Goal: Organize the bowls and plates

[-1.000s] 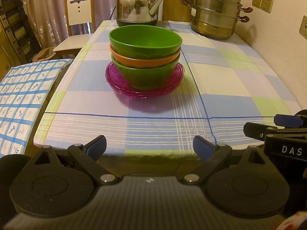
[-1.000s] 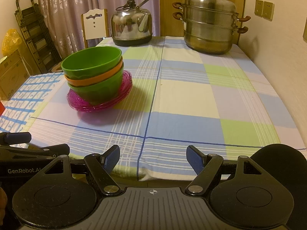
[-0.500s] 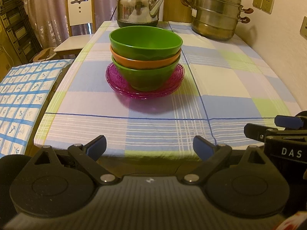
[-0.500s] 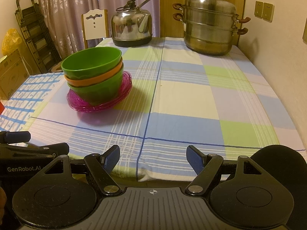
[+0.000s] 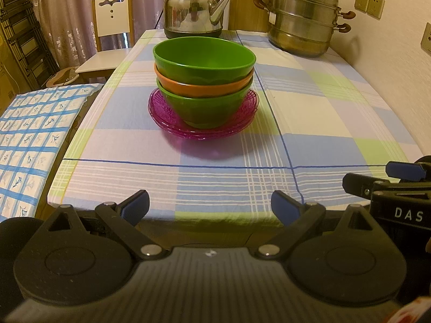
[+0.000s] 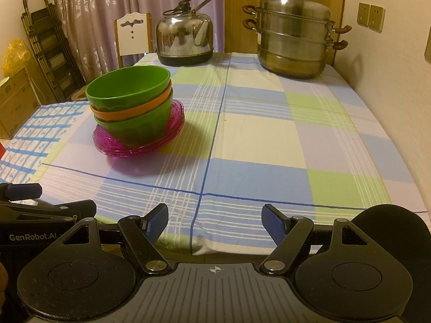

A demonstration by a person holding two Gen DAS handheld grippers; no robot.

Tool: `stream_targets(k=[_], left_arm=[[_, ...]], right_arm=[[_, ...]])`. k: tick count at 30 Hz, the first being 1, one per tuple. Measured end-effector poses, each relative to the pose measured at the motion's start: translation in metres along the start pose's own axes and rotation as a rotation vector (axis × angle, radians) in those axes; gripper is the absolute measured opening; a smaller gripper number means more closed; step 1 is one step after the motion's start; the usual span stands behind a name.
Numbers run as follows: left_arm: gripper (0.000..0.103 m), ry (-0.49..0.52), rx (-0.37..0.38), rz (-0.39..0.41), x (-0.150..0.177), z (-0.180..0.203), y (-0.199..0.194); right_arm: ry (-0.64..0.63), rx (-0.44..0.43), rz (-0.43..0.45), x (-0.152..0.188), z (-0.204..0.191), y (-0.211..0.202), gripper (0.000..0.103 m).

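Three nested bowls stand on the checked tablecloth: a green bowl (image 5: 204,53) on top, an orange bowl (image 5: 202,87) in the middle, another green bowl (image 5: 204,107) below. They sit on stacked magenta plates (image 5: 172,118). The stack also shows in the right wrist view (image 6: 132,102), with the plates (image 6: 107,142) under it. My left gripper (image 5: 210,206) is open and empty at the table's near edge, well short of the stack. My right gripper (image 6: 214,222) is open and empty, to the right of the stack.
A steel kettle (image 5: 195,13) and a steel steamer pot (image 5: 303,18) stand at the table's far end. A white chair (image 5: 110,35) and a blue-checked cloth surface (image 5: 29,140) are on the left. A wall runs along the right.
Both grippers have barely shifted. The bowls and plates have not moved.
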State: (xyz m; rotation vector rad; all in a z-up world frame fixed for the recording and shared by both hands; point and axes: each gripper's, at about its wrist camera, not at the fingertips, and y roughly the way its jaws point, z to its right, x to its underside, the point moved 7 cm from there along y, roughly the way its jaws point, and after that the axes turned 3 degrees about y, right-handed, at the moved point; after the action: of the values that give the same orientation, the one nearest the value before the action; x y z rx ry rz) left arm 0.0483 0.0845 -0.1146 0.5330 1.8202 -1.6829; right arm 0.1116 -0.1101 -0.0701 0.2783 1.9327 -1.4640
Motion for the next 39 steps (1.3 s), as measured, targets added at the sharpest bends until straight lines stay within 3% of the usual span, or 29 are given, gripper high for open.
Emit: stream_targets(k=[39], left_arm=[[0.096,-0.001,0.005,-0.002,-0.0008,0.0026,0.0002]], right_arm=[[-0.002,0.002,0.003,-0.001,0.0027,-0.0011,0.076]])
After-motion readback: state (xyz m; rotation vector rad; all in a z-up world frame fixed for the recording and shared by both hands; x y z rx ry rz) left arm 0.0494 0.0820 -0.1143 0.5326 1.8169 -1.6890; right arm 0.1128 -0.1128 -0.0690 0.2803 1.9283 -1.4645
